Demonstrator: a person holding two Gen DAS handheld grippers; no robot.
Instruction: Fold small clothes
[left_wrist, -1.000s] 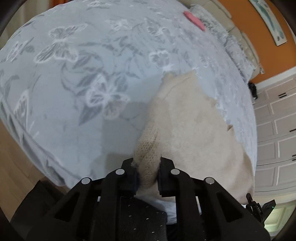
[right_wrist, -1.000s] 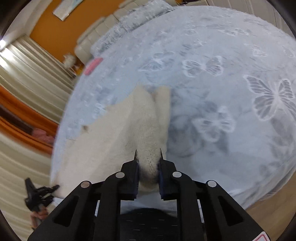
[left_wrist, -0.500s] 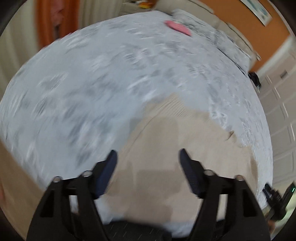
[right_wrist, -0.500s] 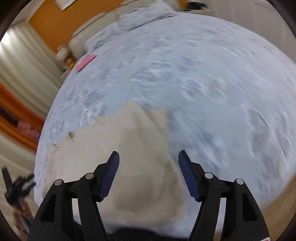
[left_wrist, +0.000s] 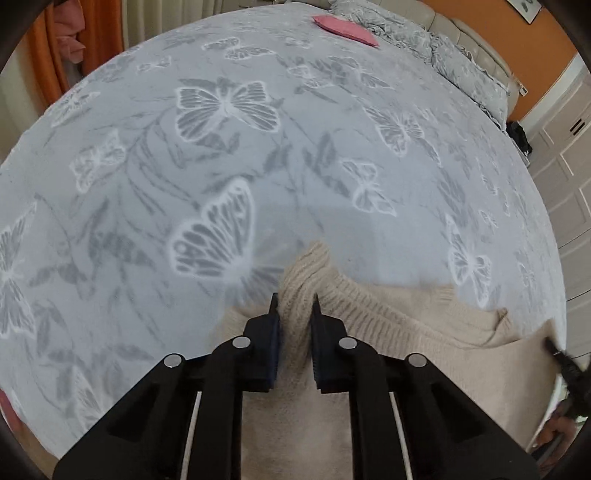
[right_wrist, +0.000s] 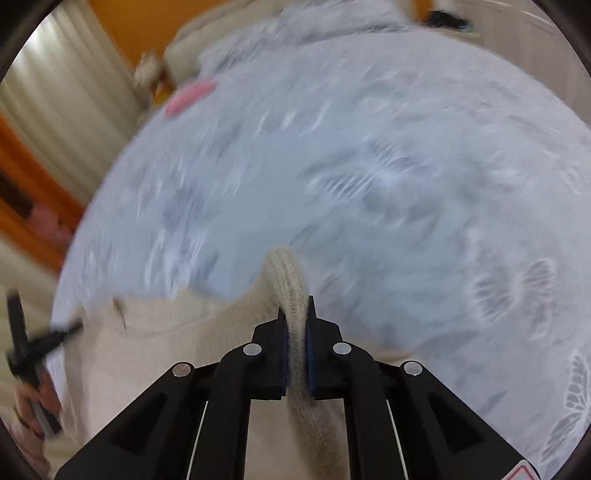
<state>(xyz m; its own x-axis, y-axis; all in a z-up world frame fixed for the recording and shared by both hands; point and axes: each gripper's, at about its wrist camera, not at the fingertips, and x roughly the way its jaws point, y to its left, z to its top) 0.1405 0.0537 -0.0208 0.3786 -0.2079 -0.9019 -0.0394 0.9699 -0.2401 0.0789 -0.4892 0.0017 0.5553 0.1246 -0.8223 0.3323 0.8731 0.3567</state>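
A cream knit sweater (left_wrist: 399, 325) lies on the grey butterfly-print bedspread (left_wrist: 258, 147), near its front edge. My left gripper (left_wrist: 294, 306) is shut on a bunched ribbed edge of the sweater at its left side. In the right wrist view my right gripper (right_wrist: 295, 310) is shut on a ribbed fold of the same sweater (right_wrist: 177, 339) at its right side; that view is motion-blurred. The other gripper shows at the edge of each view, the right one (left_wrist: 565, 369) and the left one (right_wrist: 26, 354).
A pink item (left_wrist: 345, 28) lies at the far end of the bed, also in the right wrist view (right_wrist: 190, 96). Grey pillows (left_wrist: 465, 62) and an orange wall sit behind. White cupboards (left_wrist: 569, 177) stand to the right, curtains (right_wrist: 62, 107) on the other side.
Both grippers held the sweater, then opened above it. Now both are shut again on ribbed edges of the sweater. The right wrist view is still moving.
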